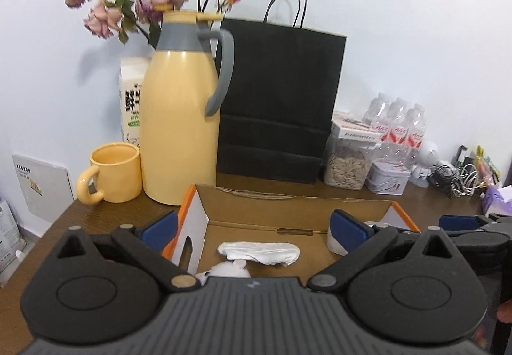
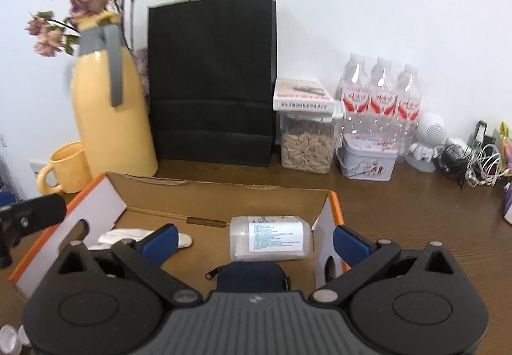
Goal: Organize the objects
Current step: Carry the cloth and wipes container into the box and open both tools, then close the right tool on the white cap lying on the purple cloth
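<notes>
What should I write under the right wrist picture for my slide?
Open right tool over a cardboard box holding a clear bottle lying down, a white cloth and a dark pouch.

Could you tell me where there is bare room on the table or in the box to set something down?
Bare wood shows right of the cardboard box, in front of the white tin. Inside the box, the floor is free between the white cloth and the clear bottle. The back edge is crowded: thermos, black bag, water bottles, cables.

My left gripper (image 1: 254, 227) sits low in the frame, jaws spread wide, gripping nothing. My right gripper (image 2: 256, 239) sits likewise, wide apart; its blue pad (image 1: 457, 222) shows at the left view's right edge.
</notes>
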